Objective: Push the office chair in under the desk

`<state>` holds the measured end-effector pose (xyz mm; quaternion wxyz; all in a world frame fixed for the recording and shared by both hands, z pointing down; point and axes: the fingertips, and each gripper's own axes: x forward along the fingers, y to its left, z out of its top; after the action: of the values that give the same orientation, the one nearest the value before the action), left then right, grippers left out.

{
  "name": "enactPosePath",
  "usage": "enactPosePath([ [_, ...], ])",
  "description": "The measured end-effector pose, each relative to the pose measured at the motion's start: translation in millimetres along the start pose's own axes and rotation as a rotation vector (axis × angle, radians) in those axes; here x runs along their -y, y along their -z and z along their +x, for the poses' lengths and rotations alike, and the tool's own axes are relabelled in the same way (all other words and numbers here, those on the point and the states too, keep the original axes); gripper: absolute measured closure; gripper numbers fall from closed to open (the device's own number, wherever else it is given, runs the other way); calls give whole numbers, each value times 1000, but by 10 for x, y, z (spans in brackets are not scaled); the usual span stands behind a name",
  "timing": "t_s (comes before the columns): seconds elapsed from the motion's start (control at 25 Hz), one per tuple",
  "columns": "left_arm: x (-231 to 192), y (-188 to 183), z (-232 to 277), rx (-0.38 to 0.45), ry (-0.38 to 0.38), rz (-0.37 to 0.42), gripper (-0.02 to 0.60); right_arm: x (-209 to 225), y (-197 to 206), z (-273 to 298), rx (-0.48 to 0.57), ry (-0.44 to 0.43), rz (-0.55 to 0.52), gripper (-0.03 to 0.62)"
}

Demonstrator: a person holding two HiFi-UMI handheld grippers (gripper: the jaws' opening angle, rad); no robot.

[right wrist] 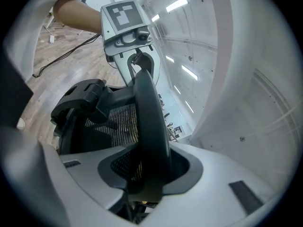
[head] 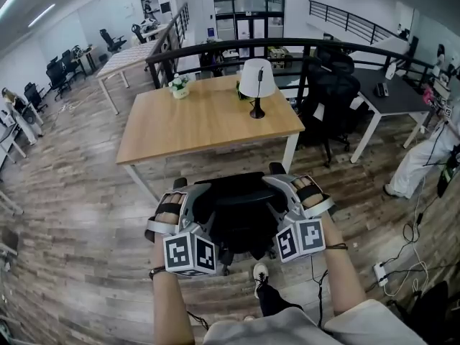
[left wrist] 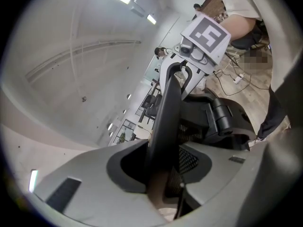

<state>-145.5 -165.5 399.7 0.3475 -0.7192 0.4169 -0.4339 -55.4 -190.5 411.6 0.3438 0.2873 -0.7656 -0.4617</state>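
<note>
A black mesh office chair point(head: 236, 210) stands just in front of the wooden desk point(head: 208, 121), its back towards me. My left gripper point(head: 185, 192) is shut on the left edge of the backrest, and my right gripper point(head: 286, 187) is shut on the right edge. In the left gripper view the black backrest rim point(left wrist: 164, 122) runs up between the jaws of the left gripper point(left wrist: 158, 171), with the right gripper point(left wrist: 191, 63) at its far end. The right gripper view has the backrest rim point(right wrist: 149, 122) pinched in the right gripper point(right wrist: 147, 176). The seat and base are mostly hidden.
A white lamp point(head: 256, 83) and a small potted plant point(head: 179, 86) stand on the desk. Another black chair point(head: 334, 92) and a dark desk point(head: 395, 95) are at the right, near a person point(head: 424, 160). Cables and a power strip point(head: 379, 272) lie on the wood floor.
</note>
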Motion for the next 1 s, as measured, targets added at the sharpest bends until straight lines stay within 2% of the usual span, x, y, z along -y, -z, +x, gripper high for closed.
enactPosePath([
  [0.64,-762,584,1391,-48,9,-13,392,607,574,1492,-15,-21,18,456],
  [1.0,-1121,858,1962,-52,7,14,399,905,751,2130,9,-13,-5,457],
])
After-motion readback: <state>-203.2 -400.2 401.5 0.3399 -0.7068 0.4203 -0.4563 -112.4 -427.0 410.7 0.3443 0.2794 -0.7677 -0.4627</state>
